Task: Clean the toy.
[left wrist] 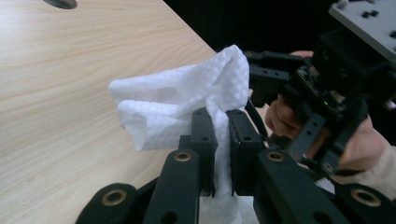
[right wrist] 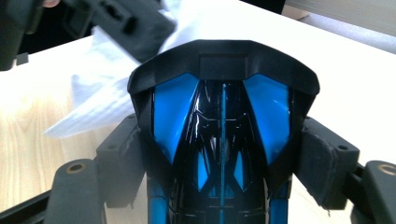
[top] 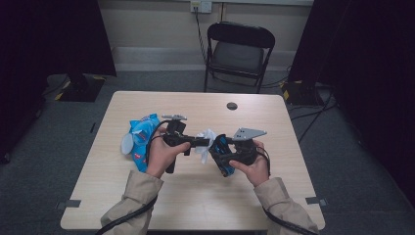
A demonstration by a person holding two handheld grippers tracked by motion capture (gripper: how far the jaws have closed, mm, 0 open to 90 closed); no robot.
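A black-and-blue computer mouse (right wrist: 222,140) sits clamped between my right gripper's (top: 221,155) pads above the middle of the table (top: 205,205), while my left gripper (top: 203,142) pinches a white wipe (left wrist: 177,107) against its front end. The wiping step looks under way. Next I judge the wipe must be drawn along the mouse's shell, the blue wipe packet (top: 142,139) lying near the left edge.

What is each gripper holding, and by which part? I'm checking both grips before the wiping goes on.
The left gripper pinches a white wipe by its lower bunched edge; the right gripper clamps a black-and-blue toy car across its sides.
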